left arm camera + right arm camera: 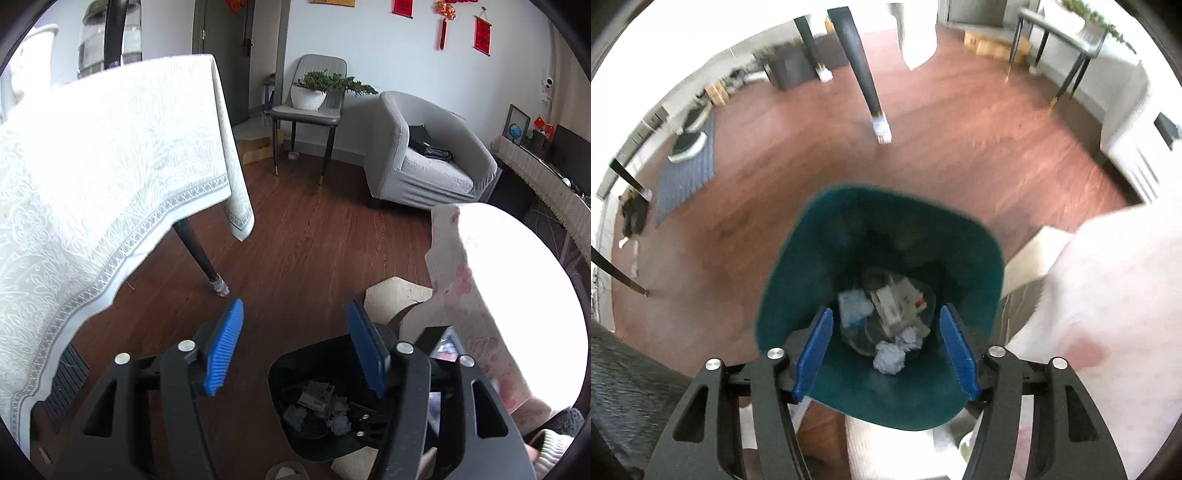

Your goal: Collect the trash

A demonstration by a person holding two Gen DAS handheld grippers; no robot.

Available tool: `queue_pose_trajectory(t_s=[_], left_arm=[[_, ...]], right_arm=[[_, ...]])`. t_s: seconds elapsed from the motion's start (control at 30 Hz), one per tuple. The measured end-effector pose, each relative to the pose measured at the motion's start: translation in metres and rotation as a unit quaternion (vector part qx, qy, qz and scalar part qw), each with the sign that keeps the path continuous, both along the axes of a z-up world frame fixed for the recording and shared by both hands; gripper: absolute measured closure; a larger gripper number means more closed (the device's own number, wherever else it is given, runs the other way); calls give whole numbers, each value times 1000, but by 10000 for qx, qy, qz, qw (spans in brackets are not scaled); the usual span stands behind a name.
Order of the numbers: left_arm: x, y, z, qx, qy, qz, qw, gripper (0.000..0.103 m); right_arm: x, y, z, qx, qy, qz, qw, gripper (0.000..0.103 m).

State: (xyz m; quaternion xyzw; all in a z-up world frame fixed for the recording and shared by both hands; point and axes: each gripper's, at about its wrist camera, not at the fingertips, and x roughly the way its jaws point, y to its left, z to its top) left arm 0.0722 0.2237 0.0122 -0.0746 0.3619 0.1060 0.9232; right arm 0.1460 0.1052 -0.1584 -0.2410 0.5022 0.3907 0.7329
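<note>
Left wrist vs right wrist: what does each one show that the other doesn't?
Left wrist only: the white tablecloth, grey armchair and red wall hangings.
Right wrist only: a blue-grey rug and, straight down into the bin, a crumpled paper ball.
Both: the trash bin with trash inside, wood floor, dark table leg, and open, empty jaws on the left gripper and right gripper.
</note>
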Motion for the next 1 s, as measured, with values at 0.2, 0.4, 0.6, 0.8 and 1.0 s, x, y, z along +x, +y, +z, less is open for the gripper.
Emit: queue_pose_trajectory(t_s=[0.2,0.4,0.6,0.8,1.0], left_arm=[[-16,-9,24,219,-370,-19,9991,11],[-35,-20,38,318,-672,47,9972,7],[-52,-45,43,600,-871,-32,9944,3],[-67,-70,39,698,-1012,-82,9924,3],[-68,-90,29,725,-1049,-183,9917,3]], right_arm=[[-9,-15,79,593,-651,85,9961,50],[-12,-74,151,1186,-1226,-597,9835,50],[-27,-162,188,1383,-1767,-1482,9632,49],[-40,-247,213,1605,-2082,-2311,9367,31],[-62,-311,223,1644,-2459,-2645,9179,12]])
